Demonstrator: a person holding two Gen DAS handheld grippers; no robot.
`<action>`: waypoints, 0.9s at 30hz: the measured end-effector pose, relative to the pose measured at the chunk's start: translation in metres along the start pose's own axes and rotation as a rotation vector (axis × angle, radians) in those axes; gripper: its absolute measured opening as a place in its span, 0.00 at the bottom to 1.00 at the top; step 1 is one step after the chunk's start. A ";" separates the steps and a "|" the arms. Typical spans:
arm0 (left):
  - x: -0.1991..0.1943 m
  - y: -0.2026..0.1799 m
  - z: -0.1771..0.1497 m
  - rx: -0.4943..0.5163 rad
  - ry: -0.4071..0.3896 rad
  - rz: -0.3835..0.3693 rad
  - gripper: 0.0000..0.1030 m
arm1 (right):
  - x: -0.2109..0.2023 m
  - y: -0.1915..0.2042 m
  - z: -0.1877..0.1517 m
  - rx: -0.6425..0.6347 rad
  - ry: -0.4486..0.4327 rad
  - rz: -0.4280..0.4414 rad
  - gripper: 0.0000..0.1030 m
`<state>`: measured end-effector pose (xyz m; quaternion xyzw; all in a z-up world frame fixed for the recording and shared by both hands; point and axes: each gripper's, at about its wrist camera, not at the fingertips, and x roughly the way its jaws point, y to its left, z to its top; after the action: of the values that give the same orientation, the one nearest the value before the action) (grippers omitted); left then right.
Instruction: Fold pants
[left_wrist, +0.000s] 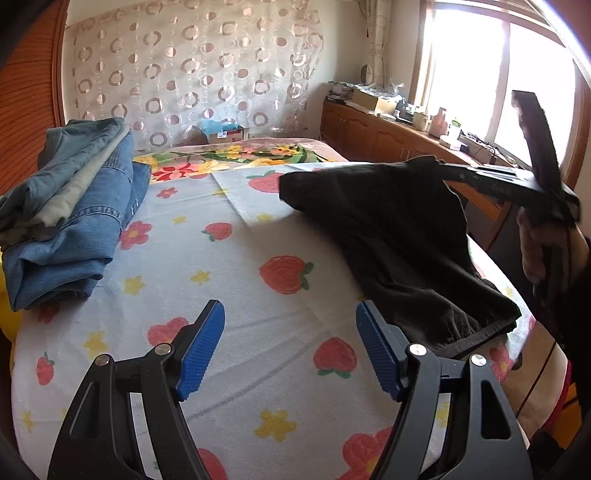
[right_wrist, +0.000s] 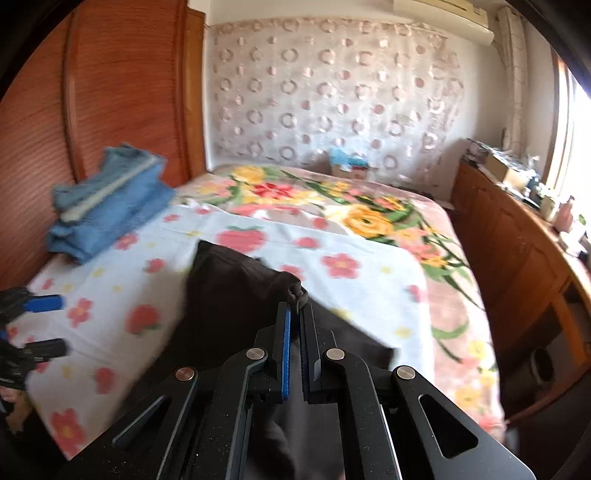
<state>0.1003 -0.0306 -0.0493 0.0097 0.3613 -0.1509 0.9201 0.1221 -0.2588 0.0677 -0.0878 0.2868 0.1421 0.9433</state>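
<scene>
Strawberry-print sheet (left_wrist: 236, 280) covers the bed; my right gripper (right_wrist: 294, 325) is clamped on black pants (left_wrist: 399, 229), my left gripper (left_wrist: 290, 317) is wide apart, folded jeans (left_wrist: 74, 214) near the wooden headboard (right_wrist: 122, 92)

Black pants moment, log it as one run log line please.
left gripper: open, above sheet | right gripper: shut on black pants, edge lifted | folded jeans stack: far left

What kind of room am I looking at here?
Most likely a home bedroom. A bed with a floral blanket fills the middle, a patterned curtain hangs behind it, and a wooden cabinet crowded with household bits runs under the window. Folded jeans sit on the bed.
</scene>
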 end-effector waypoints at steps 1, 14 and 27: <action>0.000 -0.001 0.000 0.004 0.001 0.000 0.73 | 0.004 -0.006 0.000 -0.001 0.013 -0.021 0.04; 0.004 -0.005 -0.001 0.012 0.016 0.001 0.73 | 0.065 -0.035 0.005 0.065 0.168 -0.137 0.04; 0.007 -0.015 -0.001 0.028 0.022 -0.008 0.73 | 0.019 -0.020 -0.002 0.124 0.119 -0.111 0.24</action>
<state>0.1005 -0.0466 -0.0535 0.0229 0.3694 -0.1597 0.9152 0.1421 -0.2746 0.0570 -0.0534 0.3451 0.0663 0.9347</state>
